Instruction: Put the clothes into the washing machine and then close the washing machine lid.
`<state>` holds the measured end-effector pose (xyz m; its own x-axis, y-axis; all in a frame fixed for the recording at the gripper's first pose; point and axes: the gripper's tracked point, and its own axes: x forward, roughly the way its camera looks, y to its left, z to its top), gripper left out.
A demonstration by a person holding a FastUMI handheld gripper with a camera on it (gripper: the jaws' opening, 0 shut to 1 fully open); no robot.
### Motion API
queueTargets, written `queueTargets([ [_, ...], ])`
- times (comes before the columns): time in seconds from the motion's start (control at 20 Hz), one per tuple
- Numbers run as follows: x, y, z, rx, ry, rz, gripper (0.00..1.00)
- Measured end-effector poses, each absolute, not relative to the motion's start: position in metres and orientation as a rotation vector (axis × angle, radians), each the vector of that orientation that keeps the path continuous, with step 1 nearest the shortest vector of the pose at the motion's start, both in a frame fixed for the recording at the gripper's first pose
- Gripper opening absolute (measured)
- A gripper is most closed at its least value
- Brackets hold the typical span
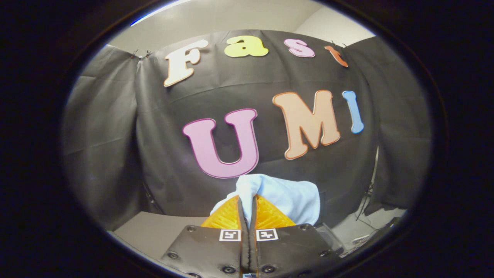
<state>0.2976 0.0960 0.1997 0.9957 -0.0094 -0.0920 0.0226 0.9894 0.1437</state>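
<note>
Black cloth wall point(115, 154) hung behind everything we saw, with a pale tabletop point(154, 231) low at its foot. Next in size came the light blue garment point(285, 197), bunched and lifted clear of the tabletop, draping just beyond the fingertips. Our gripper point(247, 202) had both fingers pressed together, pinching a fold of that garment.

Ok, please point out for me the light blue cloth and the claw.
light blue cloth point(287, 197): gripper view, on the bunched fabric just beyond the fingers.
claw point(247, 204): gripper view, midway between its fingertips, shut on the cloth.
</note>
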Motion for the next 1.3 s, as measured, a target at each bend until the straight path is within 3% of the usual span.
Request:
queueTargets([
  [0.5,0.307,0.062,0.095,-0.050,0.162,-0.019,0.01],
  [1.3,0.313,0.048,-0.132,-0.041,0.492,-0.066,0.02],
])
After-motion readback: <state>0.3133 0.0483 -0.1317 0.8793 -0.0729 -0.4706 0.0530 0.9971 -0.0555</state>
